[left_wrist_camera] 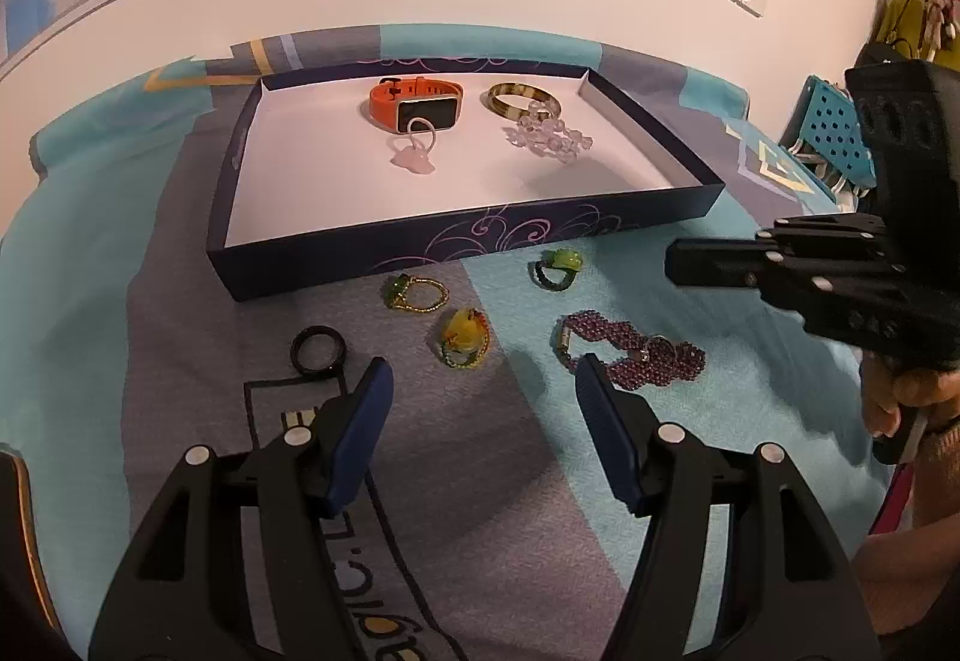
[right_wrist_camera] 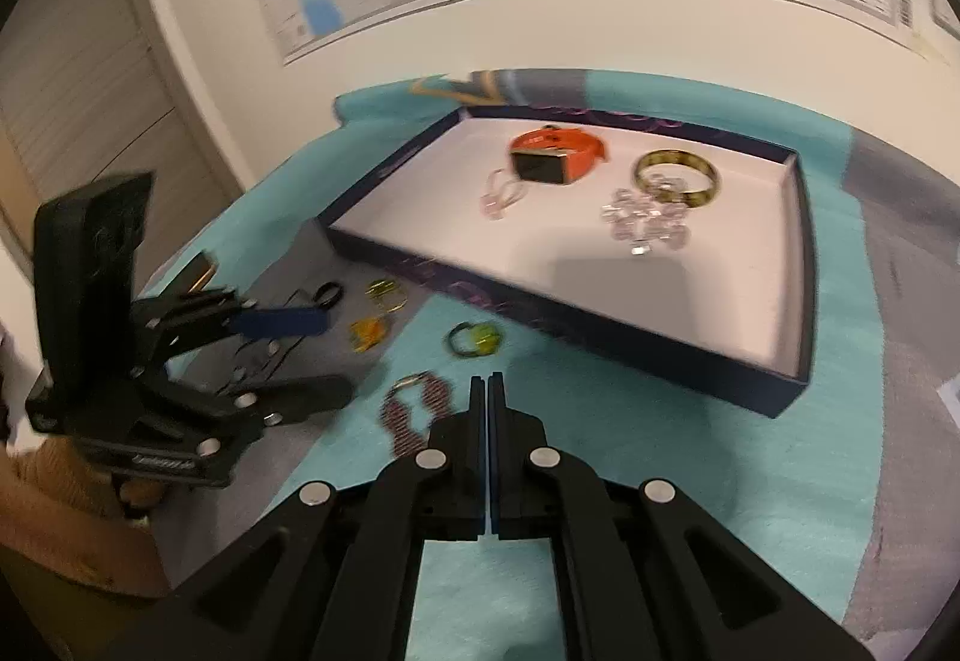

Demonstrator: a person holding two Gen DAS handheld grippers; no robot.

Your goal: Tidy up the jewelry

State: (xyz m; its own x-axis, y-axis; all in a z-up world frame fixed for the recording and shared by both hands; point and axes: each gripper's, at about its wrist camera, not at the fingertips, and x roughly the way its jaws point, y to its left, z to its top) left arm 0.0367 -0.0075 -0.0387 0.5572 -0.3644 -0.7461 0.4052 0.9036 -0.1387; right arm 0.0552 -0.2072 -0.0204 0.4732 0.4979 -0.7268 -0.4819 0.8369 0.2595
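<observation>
We are sorting loose jewelry into the shallow dark-blue cardboard tray [left_wrist_camera: 336, 271] at the centre of the frame, where the orange smartwatch [left_wrist_camera: 414, 106], the amber bangle [left_wrist_camera: 521, 98] and the clear crystal bracelet [left_wrist_camera: 549, 136] are already lying. The purple beaded bracelet [left_wrist_camera: 630, 352], the yellow beaded ring [left_wrist_camera: 463, 338] and the black ring [left_wrist_camera: 318, 350] are waiting on the teal cloth [left_wrist_camera: 78, 301] below the tray. Our left gripper [left_wrist_camera: 480, 391] is hovering, tilted downward, jaws apart and empty. Our right gripper [right_wrist_camera: 486, 391] is angling down at lower centre, jaws together, holding nothing.
</observation>
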